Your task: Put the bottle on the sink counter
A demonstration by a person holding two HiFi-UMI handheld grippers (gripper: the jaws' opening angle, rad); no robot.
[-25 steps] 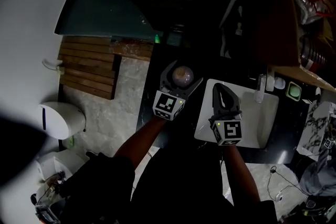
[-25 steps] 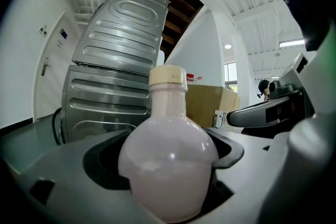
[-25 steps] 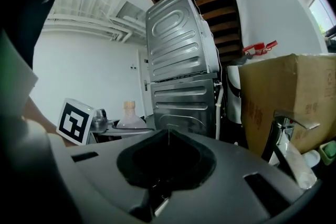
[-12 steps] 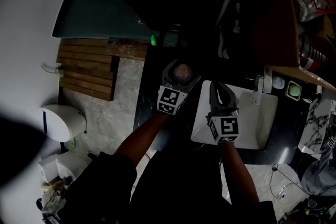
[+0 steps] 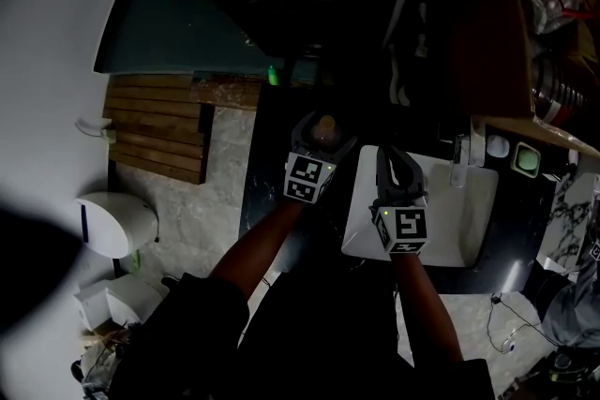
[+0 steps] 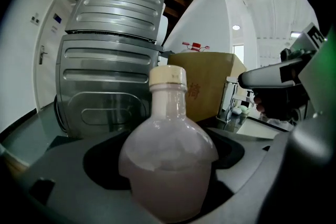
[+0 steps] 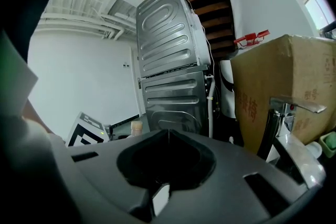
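Observation:
A round clear bottle [image 6: 168, 162] with pinkish liquid and a cream cap stands upright between the jaws of my left gripper [image 5: 323, 125], which is shut on it. In the head view the bottle [image 5: 325, 130] hangs over the dark counter [image 5: 267, 192] just left of the white sink [image 5: 473, 201]. My right gripper [image 5: 397, 166] is over the sink's left part. Its jaws meet in a closed seam in the right gripper view and hold nothing. The bottle's cap [image 7: 137, 127] shows to its left.
A chrome faucet [image 7: 279, 123] rises at the sink's back, with a cardboard box [image 7: 286, 76] behind it. A ribbed metal appliance [image 6: 110, 65] stands beyond the counter. A wooden slat mat [image 5: 155, 126] and white toilet [image 5: 117, 225] lie on the floor at left.
Both grippers have drifted slightly away from me in the head view. The left one still holds the bottle and the right one stays shut.

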